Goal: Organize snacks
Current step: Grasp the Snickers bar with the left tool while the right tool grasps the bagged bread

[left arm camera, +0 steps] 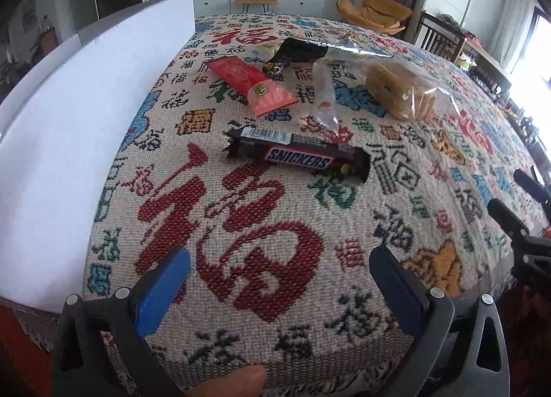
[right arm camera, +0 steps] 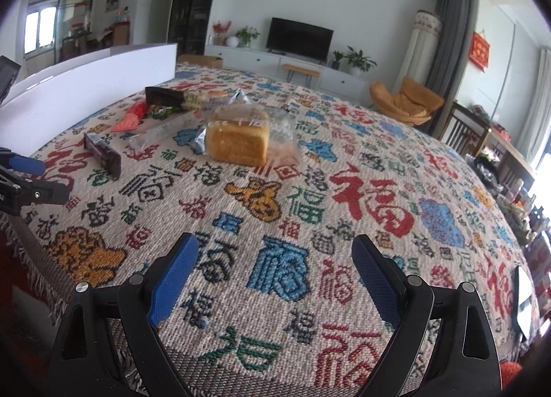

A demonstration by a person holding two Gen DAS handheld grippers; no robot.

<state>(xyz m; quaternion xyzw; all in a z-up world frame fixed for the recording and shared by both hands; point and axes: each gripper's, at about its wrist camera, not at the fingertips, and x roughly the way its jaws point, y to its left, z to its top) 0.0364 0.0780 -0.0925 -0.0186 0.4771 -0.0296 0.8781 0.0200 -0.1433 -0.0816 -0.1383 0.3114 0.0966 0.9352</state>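
A Snickers bar (left arm camera: pixel 298 154) lies on the patterned tablecloth (left arm camera: pixel 261 224), a little ahead of my open, empty left gripper (left arm camera: pixel 279 280). Beyond it lie a red packet (left arm camera: pixel 251 83), a clear narrow packet (left arm camera: pixel 323 97), a dark foil bag (left arm camera: pixel 299 50) and bagged bread (left arm camera: pixel 403 90). In the right wrist view my right gripper (right arm camera: pixel 275 276) is open and empty near the table's front edge. The bread (right arm camera: pixel 239 136) sits well ahead of it, the Snickers bar (right arm camera: pixel 103 155) to the left, the red packet (right arm camera: pixel 132 118) and dark bag (right arm camera: pixel 165 96) further back.
A white box (left arm camera: pixel 86 128) stands along the table's left side, also in the right wrist view (right arm camera: pixel 93 87). The left gripper (right arm camera: pixel 27 176) shows at the right view's left edge, the right gripper (left arm camera: pixel 527 224) at the left view's right edge. Chairs stand at far right.
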